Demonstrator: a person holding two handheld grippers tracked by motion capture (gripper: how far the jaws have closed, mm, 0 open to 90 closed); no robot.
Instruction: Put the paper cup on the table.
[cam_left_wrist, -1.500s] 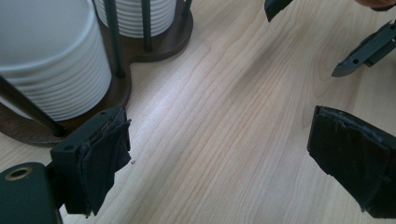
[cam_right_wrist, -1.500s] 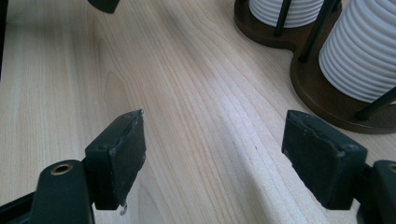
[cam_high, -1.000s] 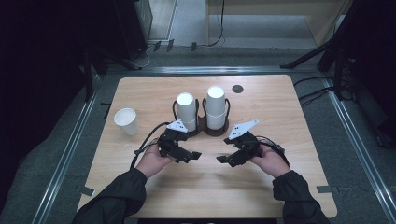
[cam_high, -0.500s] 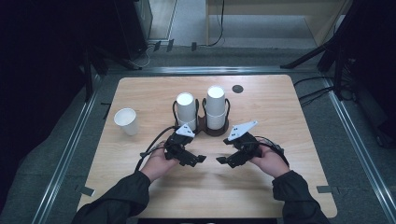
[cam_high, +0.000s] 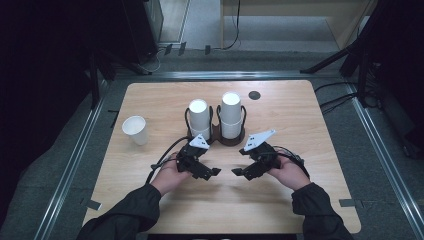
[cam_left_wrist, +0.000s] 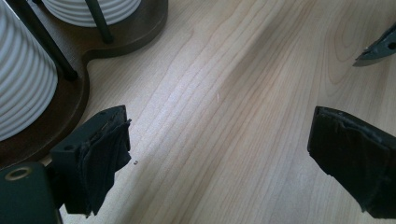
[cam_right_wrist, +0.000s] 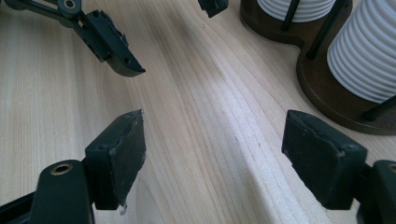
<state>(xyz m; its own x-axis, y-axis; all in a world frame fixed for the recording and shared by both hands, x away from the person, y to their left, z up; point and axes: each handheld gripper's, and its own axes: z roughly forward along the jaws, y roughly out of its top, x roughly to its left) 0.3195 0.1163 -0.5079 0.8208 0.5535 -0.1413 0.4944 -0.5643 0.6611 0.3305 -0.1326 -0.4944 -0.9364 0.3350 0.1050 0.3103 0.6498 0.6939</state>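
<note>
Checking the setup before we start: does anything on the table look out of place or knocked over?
One paper cup stands upright alone at the table's left, apart from the two stacks in the wooden holder. Nothing spilled or tipped. Both grippers, left and right, are open and empty.

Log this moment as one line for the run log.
left gripper: open, empty | right gripper: open, empty | cup stacks: in wooden holder | single cup: upright, table left

Paper cups and a dark wooden holder on the surface.

Two stacks of white ribbed cups (cam_high: 199, 119) (cam_high: 231, 114) stand upright in a two-ring dark wooden holder (cam_high: 218, 136) near the middle of the surface, toward the far edge. A single white cup (cam_high: 135, 129) stands upright, mouth up, well apart near the left edge.
</note>
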